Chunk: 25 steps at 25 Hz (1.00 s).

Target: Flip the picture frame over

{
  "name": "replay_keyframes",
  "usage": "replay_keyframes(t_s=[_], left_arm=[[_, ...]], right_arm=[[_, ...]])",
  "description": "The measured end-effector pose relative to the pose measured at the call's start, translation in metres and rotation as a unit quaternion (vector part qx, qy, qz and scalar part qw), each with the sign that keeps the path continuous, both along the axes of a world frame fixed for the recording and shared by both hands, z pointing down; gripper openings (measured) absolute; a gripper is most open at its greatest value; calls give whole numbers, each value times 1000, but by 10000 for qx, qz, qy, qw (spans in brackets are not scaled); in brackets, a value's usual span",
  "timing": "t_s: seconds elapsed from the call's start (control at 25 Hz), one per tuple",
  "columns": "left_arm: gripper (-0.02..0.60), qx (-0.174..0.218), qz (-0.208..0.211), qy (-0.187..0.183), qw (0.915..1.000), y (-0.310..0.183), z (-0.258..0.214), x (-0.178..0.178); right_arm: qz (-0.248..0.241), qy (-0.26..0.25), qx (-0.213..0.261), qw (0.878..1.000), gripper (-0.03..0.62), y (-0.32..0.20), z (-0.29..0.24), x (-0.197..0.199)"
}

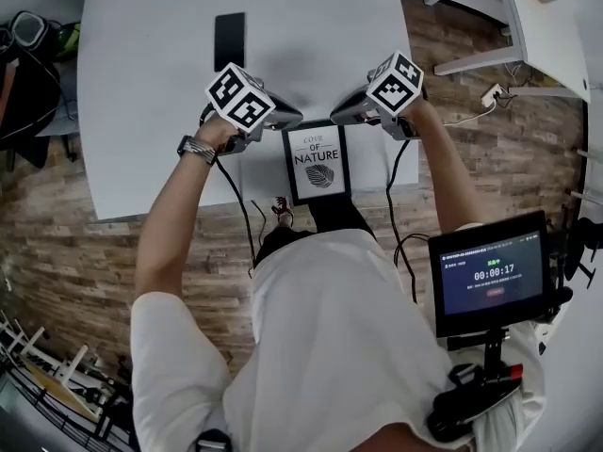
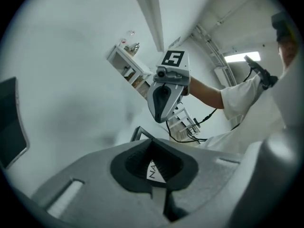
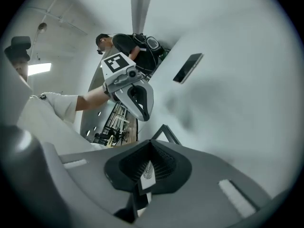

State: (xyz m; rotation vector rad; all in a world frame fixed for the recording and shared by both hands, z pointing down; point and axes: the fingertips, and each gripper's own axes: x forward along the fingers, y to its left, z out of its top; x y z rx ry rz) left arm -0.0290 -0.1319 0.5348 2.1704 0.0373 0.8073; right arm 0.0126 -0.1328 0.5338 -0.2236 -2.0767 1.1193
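The white tabletop (image 1: 151, 111) is the largest thing here, and it is mostly bare. At the middle of its near edge is the black picture frame (image 1: 318, 163), printed side towards the head view, with its lower end reaching past that edge. It looks tilted and lifted off the surface rather than lying flat, though the head view alone cannot settle this.

The step in hand seems to be the start of the flip: the frame is gripped on both long sides and its back is not yet turned up. The next move calls for both hands to turn together about the frame's long axis or over its top end, with equal pressure so that neither edge slips, and then to set it face down on the tabletop inside the near edge.

The left gripper (image 1: 281, 126) has its jaws closed tight on the frame's left edge. In the left gripper view a sliver of white print shows between the pads (image 2: 137, 163), and a frame corner sticks out beyond them. The right gripper (image 1: 350, 113) is clamped the same way on the right edge, and the leaf print shows between its jaws in the right gripper view.

A dark phone-like slab (image 1: 229, 40) lies well apart from them, towards the far edge of the tabletop
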Motion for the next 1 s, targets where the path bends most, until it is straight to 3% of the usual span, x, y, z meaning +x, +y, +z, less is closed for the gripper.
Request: replay_keyframes(t_s=[0.2,0.36,0.52,0.64,0.88,1.0], left_arm=[[5,1061,-409,-300,9931,2,-28,-10],[5,1872,-823,-580,9772,-27,-48,-21],[5,2832,-1416,-598,9467,-6,-110,-34],[5,3317,-1849,-572,9233,12,-148,-43],[5,3785,-2116,-444,9000,0,-187,-48],[5,4215,-2229,-520,8775,24,-212,-54]], right_arm=[[531,-67,785,9955,2,11,-30,-15],[784,-246,1193,9895,2,0,-52,-29],[1171,-435,1936,9731,1,29,-104,-45],[1482,-648,2345,9586,0,47,-140,-54],[2052,-714,2977,9296,2,26,-178,-58],[2434,-608,3508,9022,0,44,-202,-52]])
